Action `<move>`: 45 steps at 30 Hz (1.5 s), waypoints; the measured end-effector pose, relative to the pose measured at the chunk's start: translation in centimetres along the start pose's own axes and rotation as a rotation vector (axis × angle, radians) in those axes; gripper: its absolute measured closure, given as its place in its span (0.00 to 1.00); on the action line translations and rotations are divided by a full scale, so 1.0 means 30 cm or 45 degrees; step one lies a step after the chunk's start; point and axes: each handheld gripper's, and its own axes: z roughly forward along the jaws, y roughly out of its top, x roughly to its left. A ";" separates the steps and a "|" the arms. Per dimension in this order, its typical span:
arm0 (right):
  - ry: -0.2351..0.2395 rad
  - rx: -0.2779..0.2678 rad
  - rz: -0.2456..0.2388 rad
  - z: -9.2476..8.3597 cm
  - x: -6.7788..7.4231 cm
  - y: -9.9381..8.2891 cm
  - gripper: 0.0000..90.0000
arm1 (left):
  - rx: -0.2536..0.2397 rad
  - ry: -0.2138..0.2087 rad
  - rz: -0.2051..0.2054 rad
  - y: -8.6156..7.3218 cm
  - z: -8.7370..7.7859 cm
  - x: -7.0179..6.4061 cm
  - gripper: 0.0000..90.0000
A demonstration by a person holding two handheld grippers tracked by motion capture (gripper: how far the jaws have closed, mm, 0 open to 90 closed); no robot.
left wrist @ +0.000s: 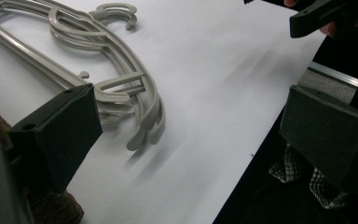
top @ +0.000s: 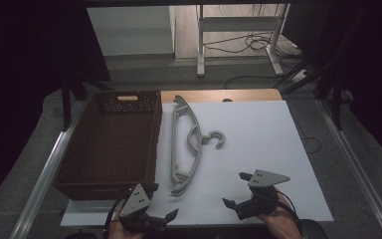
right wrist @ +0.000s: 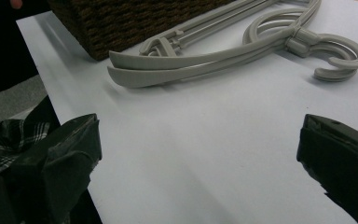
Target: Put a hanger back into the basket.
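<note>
Grey hangers (top: 186, 144), a stacked pair by the look of the gripper views, lie flat on the white tabletop (top: 258, 149), long side running front to back, hooks pointing right. Brown woven basket (top: 112, 142) sits just left of them, close alongside. Left gripper (top: 160, 204) hovers at the near edge, just short of the hangers' near end, jaws spread wide, nothing between them. Right gripper (top: 237, 189) hovers to the right of that end, apart from it, jaws also spread and empty.
</note>
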 end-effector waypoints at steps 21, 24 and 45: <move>-0.037 0.029 0.067 0.007 -0.006 0.001 0.00 | 0.022 -0.009 0.009 -0.002 -0.012 0.008 0.06; -0.014 0.024 0.104 0.011 -0.004 0.002 0.00 | 0.026 -0.017 0.011 -0.002 -0.017 0.008 0.06; -0.092 0.086 0.231 0.061 -0.061 0.027 0.00 | 0.037 -0.010 0.038 -0.002 -0.030 -0.002 0.05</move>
